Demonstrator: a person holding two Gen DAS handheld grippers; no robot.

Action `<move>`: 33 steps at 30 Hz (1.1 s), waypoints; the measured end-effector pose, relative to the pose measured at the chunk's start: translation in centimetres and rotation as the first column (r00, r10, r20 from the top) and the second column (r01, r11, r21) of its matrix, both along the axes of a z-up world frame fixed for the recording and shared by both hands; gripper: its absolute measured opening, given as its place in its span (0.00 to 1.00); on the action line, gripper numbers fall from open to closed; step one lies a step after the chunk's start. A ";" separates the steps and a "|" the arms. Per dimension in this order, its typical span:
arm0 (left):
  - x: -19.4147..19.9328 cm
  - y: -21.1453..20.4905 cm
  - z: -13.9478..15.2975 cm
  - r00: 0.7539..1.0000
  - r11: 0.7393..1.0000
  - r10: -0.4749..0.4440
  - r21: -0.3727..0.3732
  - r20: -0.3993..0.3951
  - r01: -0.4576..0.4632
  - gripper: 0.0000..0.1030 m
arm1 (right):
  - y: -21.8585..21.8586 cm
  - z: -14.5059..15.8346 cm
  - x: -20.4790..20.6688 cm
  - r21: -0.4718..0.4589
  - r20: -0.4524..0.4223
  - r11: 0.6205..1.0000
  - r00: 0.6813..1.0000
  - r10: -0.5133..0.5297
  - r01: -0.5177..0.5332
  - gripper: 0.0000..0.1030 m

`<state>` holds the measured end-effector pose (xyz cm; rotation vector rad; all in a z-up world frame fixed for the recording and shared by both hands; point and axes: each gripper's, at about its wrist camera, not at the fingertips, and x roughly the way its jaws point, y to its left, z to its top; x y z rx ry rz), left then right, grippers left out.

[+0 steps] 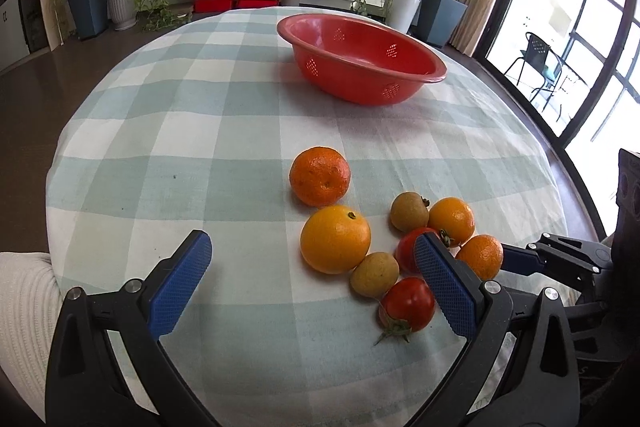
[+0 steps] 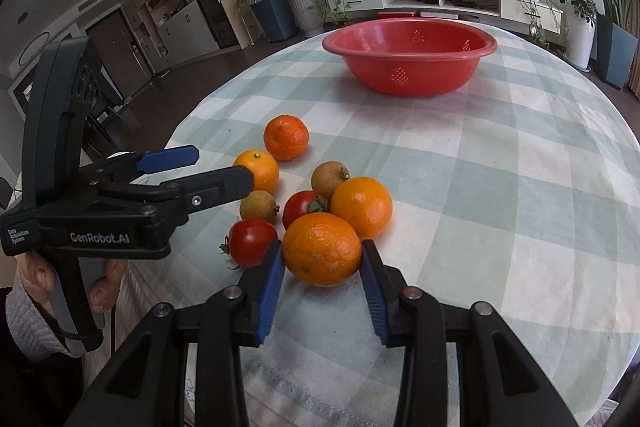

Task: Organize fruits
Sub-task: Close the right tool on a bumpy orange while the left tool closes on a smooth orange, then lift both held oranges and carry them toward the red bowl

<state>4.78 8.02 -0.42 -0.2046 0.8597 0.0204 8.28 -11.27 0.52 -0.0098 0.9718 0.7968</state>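
The red basket (image 2: 410,57) is sitting empty at the far side of the counter (image 2: 520,187), so no fruit is sorted yet. All eight fruits are lying in a loose cluster near the front edge: oranges, tomatoes and small brown fruits. The right gripper (image 2: 323,267) is bracketing the nearest orange (image 2: 322,254), its jaws narrowed to the fruit's sides; full contact cannot be confirmed. The left gripper (image 1: 312,263) is hovering beside the cluster with jaws wide, holding nothing. Judged progress: the first pick is beginning, and every transfer to the basket is remaining.
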 end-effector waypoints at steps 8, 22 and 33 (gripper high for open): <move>2.1 0.2 -1.4 0.998 0.999 0.007 -0.035 -0.066 -0.009 0.74 | -0.2 0.0 0.2 0.004 0.001 1.000 1.000 -0.009 0.009 0.40; 2.4 1.6 -2.0 0.997 0.994 0.007 -0.105 -0.071 -0.015 0.35 | -0.4 0.0 0.3 0.014 -0.005 1.000 1.000 -0.019 0.019 0.40; 1.2 1.8 -1.1 0.999 0.993 -0.004 -0.118 -0.052 -0.003 0.35 | -1.4 0.2 0.1 0.068 -0.029 0.997 0.999 -0.046 0.048 0.40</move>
